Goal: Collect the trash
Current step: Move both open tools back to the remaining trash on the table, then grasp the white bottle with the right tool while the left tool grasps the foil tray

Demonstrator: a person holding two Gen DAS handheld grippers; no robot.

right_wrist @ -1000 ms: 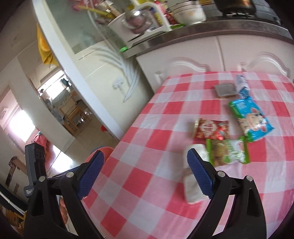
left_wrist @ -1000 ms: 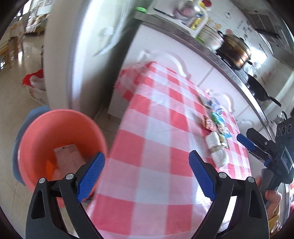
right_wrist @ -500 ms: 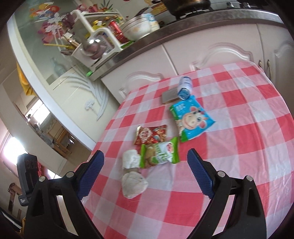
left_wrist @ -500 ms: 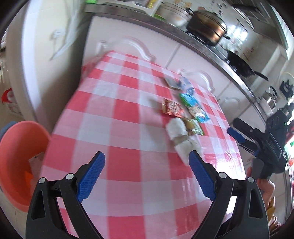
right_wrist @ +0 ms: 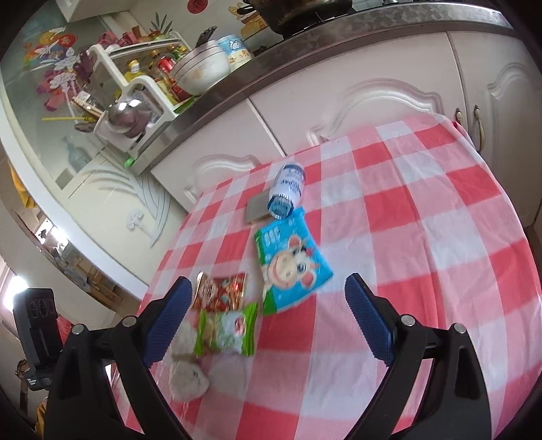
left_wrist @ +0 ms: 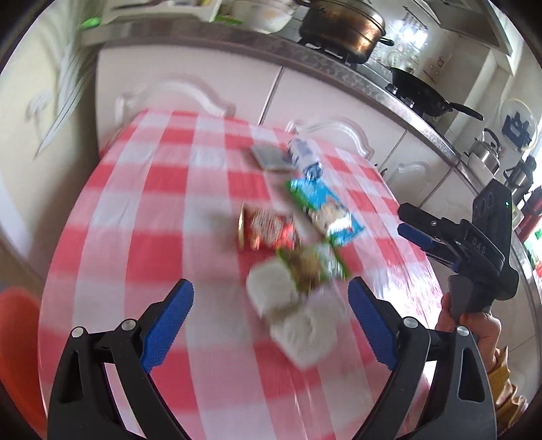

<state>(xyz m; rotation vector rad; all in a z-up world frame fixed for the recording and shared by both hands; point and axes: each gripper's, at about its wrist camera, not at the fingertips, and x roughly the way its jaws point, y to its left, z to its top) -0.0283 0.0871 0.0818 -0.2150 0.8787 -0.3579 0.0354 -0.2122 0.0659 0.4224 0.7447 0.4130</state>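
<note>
Trash lies in a row on the red-and-white checked tablecloth (left_wrist: 142, 243): crumpled white tissues (left_wrist: 291, 318) (right_wrist: 186, 375), a green snack packet (left_wrist: 311, 264) (right_wrist: 227, 330), a red packet (left_wrist: 267, 230) (right_wrist: 220, 292), a blue cartoon-cow packet (left_wrist: 328, 210) (right_wrist: 291, 264), a lying plastic bottle (left_wrist: 303, 155) (right_wrist: 286, 189) and a flat grey card (left_wrist: 271, 157) (right_wrist: 257, 210). My left gripper (left_wrist: 271, 316) is open, with the tissues between its fingers. My right gripper (right_wrist: 267, 320) is open above the green and blue packets; it also shows at the right (left_wrist: 423, 233).
An orange bin (left_wrist: 17, 345) stands on the floor left of the table. White cabinets (right_wrist: 372, 88) and a counter with a pot (left_wrist: 342, 25), a wok (left_wrist: 420, 93), bowls (right_wrist: 200, 69) and a dish rack (right_wrist: 125, 111) run behind the table. A hand (left_wrist: 474, 325) holds the right gripper's handle.
The left view has swung from the orange bin toward the trash, closing on the tissues. The right view has swung rightward and nearer to the packets. Both grippers remain open.
</note>
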